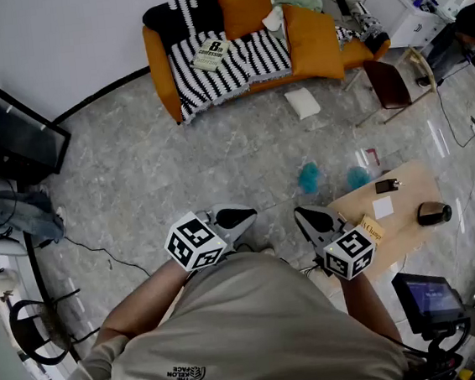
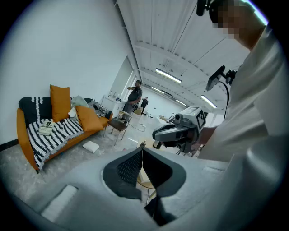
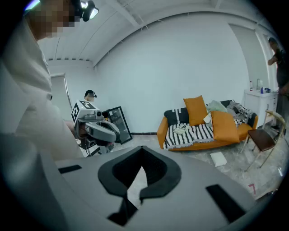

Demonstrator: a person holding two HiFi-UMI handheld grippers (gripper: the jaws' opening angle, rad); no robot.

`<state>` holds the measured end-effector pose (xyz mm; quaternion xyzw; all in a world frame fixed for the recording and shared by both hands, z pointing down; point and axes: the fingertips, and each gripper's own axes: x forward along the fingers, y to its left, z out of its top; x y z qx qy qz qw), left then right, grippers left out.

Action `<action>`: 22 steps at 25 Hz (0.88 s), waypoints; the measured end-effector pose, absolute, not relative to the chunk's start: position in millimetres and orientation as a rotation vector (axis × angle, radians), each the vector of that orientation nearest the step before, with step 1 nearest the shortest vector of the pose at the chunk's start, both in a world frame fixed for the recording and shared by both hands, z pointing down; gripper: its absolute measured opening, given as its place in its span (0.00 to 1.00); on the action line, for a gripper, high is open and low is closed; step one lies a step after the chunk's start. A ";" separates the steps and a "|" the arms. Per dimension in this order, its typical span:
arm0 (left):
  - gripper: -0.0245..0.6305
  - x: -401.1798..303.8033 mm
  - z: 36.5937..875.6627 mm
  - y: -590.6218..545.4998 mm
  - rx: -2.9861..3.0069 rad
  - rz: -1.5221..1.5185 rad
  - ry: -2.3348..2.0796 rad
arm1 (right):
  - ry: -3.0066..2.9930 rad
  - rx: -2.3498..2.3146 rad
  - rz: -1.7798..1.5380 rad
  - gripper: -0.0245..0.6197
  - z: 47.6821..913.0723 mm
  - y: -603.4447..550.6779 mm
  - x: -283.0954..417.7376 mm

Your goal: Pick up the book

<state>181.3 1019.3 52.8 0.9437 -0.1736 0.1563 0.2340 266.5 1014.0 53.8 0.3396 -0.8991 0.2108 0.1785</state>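
Grey marbled floor [image 1: 135,179] fills the room between the person and an orange sofa [image 1: 161,62] against the far wall. Nearest, just past the person's chest, the left gripper [image 1: 251,215] and the right gripper [image 1: 301,214] hang side by side over the floor, well short of the sofa. Each one's own view shows its dark pads pressed together at the tips with nothing between them; neither touches anything. The person's shirt hides both forearms and the floor beneath.

Farther out, nearer than the sofa and off toward its right end, stands a low wooden surface [image 1: 410,188], partly cut off by the right gripper; the small things on it are hard to make out.

Farthest, the book [image 1: 211,54] lies flat on the sofa's black-and-white striped throw [image 1: 209,78], left of the upright orange cushion [image 1: 243,3]. Its cover shows a large 8; the rest is too small to read.
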 end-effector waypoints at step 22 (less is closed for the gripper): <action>0.05 64.1 98.5 869.7 2.450 0.295 -0.799 | -2.616 0.593 0.561 0.07 86.0 840.0 139.7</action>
